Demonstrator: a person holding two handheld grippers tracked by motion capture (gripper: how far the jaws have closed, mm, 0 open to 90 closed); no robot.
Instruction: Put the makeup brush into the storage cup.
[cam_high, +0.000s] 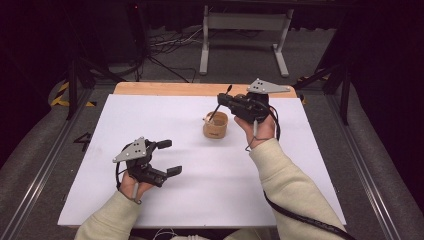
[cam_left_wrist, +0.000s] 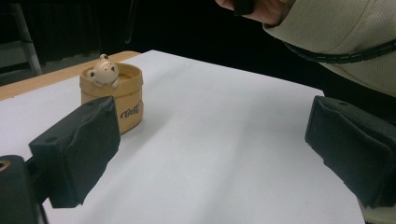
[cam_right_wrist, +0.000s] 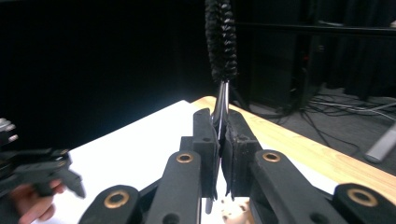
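black bristles stand at the top of the thin brush (cam_right_wrist: 221, 39), whose wire stem is pinched flat between the pressed-together jaws of the right gripper (cam_right_wrist: 219, 135). in the high view the brush (cam_high: 220, 105) slants, its lower end dipping into the tan cup (cam_high: 215, 124) and its upper end leaning up toward the far edge of the counter (cam_high: 165, 150). so the long axis runs steeply, from the cup's mouth up and away through the right gripper (cam_high: 226, 101), which sits just above and beside the cup's rim. the cup (cam_left_wrist: 113, 95) stands upright near the middle of the white sheet, a small bear figure (cam_left_wrist: 103, 70) on its rim. the left gripper (cam_high: 167, 157) rests well apart from it, jaws spread wide with nothing between them, pointing roughly toward the cup. the right hand (cam_high: 257, 131) is plainly the nearer one; any stroke probably follows that slanted stem line.
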